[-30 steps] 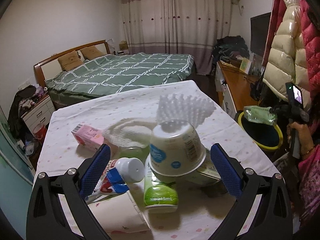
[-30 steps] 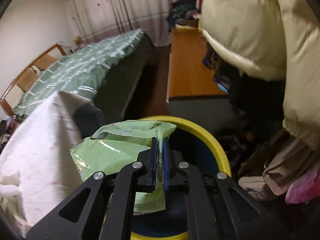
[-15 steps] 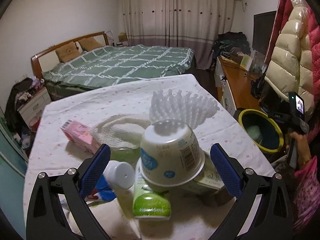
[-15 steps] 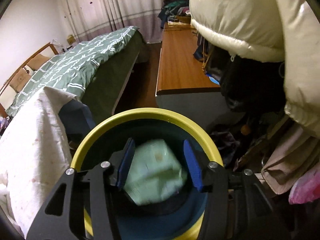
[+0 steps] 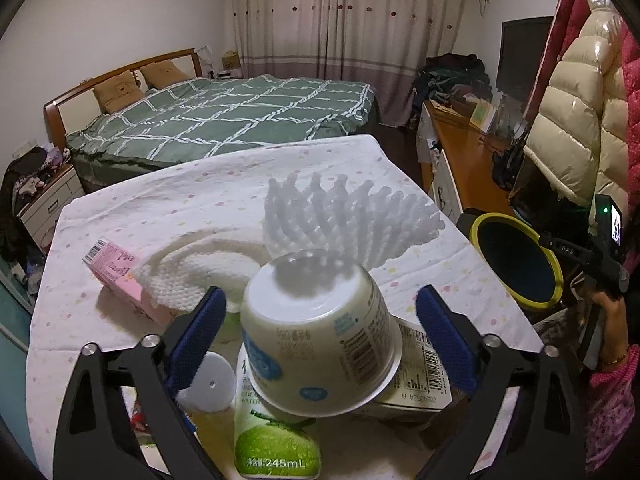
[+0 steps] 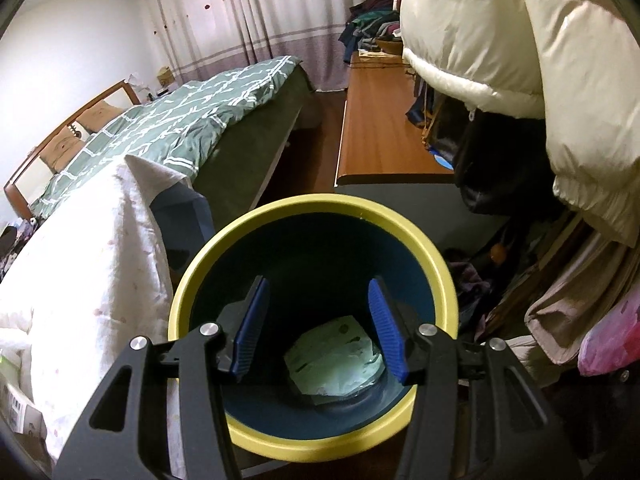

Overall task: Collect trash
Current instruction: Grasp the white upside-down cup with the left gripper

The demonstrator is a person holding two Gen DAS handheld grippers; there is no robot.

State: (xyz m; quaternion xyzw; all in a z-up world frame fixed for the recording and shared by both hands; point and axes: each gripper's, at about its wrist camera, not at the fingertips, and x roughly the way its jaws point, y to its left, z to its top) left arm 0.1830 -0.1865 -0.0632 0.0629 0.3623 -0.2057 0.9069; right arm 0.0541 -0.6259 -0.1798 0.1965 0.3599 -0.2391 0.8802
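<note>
My right gripper (image 6: 318,330) is open and empty over the yellow-rimmed dark blue bin (image 6: 200,280). A green plastic bag (image 6: 334,364) lies at the bin's bottom. In the left wrist view my left gripper (image 5: 320,344) is open around an upturned white yogurt cup (image 5: 316,336) that rests on other trash on the table. Under it are a green 245 mL coconut water carton (image 5: 276,448), a barcoded box (image 5: 424,376) and a white cap (image 5: 210,380). A white foam net (image 5: 352,216), a paper towel (image 5: 200,268) and a pink carton (image 5: 116,272) lie behind. The bin (image 5: 516,256) stands off the table's right edge.
The table has a white dotted cloth (image 5: 200,184). A green checked bed (image 5: 224,120) is behind it. A wooden desk (image 6: 380,120) and hanging puffy coats (image 6: 520,60) are to the right of the bin. Clothes are piled on the floor at right (image 6: 560,312).
My right gripper opened and let go of the green bag, which fell into the bin. My left gripper moved closer around the yogurt cup.
</note>
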